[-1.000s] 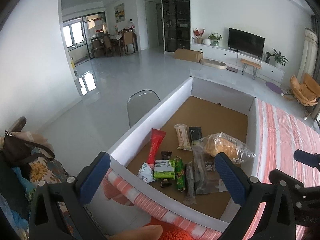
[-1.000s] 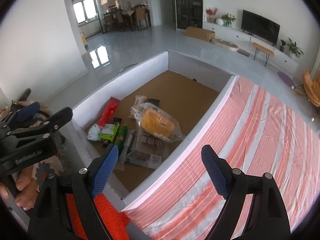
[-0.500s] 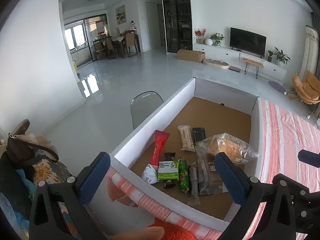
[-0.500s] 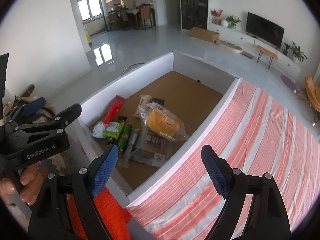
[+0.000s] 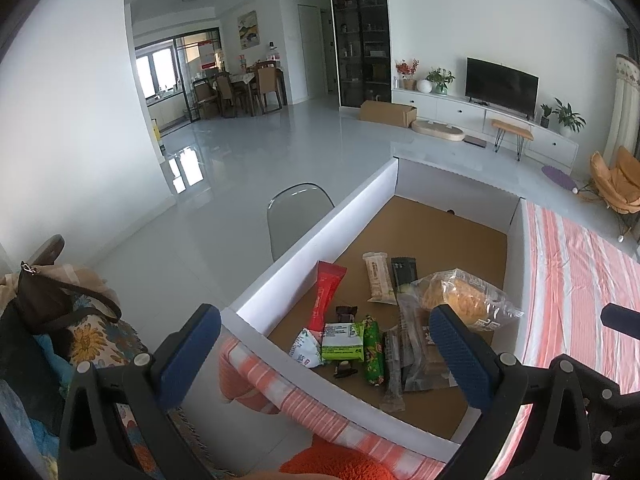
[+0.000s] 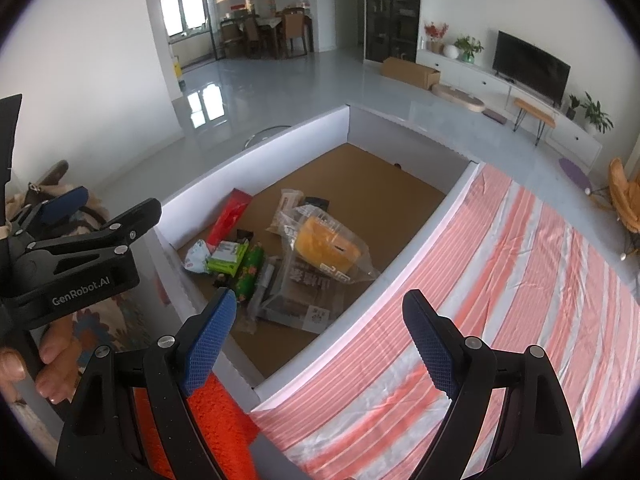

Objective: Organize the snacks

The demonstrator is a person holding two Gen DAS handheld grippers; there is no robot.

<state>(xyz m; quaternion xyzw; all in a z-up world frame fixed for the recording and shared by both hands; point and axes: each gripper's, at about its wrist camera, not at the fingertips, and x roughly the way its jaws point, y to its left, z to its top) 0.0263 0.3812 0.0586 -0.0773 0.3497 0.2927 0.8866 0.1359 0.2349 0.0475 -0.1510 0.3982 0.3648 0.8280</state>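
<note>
Nothing shifted; both grippers' fingers (image 5: 188,344) (image 6: 210,340) released above white box (image 5: 320,232) of snacks (image 6: 280,256), striped cloth (image 6: 520,280) beside.

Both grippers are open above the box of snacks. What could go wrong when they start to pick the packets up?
1. The snacks overlap: the clear bread bag lies on a grey packet, so lifting one may drag the other.
2. The bread is soft; the open right gripper could crush it.
3. The pile lies near the box wall, which the open left gripper may bump on the way in.
</note>
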